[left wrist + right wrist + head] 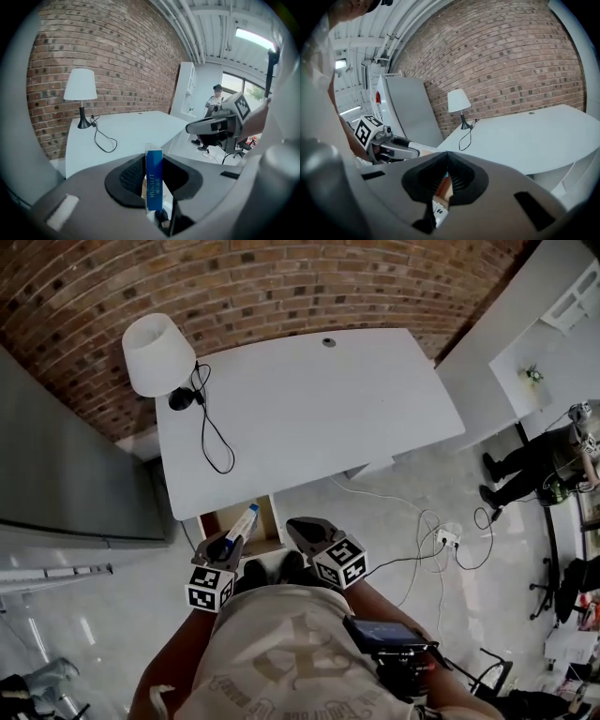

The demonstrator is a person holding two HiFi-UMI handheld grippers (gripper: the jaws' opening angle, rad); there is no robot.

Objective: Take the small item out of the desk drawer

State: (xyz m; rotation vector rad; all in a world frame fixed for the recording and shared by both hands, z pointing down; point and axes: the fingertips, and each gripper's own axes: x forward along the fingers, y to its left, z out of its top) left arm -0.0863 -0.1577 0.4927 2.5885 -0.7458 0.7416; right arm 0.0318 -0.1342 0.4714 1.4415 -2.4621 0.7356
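Left hand-held gripper (228, 545) pinches the slim blue box (153, 180), upright between its jaws.

Table (319, 390) middle and right: open room.
Back-left corner: lamp (157, 354), cable (214, 432) looping forward.
Left side: grey cabinet (66, 474) close beside.
Front edge: drawer (270, 524) juts out, open on top.

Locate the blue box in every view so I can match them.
Head view: blue box lower left, clamped by the left gripper.
Left gripper view: the box bottom centre, upright between the jaws.
Right gripper view: a pale sliver at left, at the left gripper's tip.
Shared landmark: the white lamp.
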